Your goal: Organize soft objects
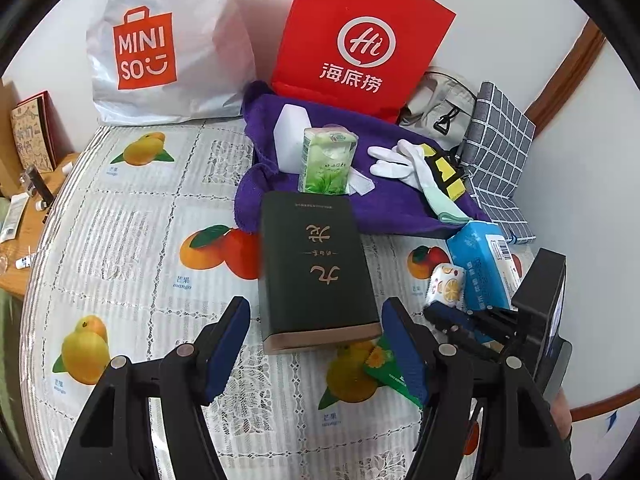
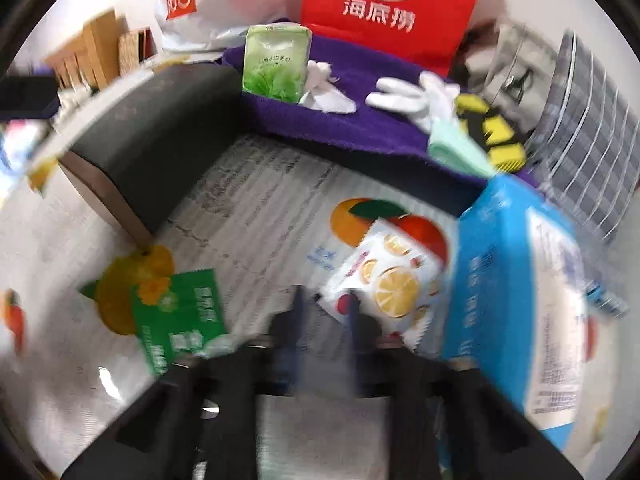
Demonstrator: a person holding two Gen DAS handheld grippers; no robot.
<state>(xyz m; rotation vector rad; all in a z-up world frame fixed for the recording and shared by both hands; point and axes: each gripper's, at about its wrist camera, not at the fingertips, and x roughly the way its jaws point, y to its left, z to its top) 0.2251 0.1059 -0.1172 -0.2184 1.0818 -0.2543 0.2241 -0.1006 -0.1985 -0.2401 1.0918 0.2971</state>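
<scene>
while the left claw (image 1: 316,344) gapes, the right claw (image 2: 325,312) pinches the lemon-print packet (image 2: 390,276).

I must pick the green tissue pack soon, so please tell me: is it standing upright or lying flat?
Upright. The green tissue pack stands on its short end on the purple towel, taller than wide, with its top edge well above the cloth.

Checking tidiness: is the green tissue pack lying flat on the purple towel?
No, the green tissue pack stands upright on the purple towel.
</scene>
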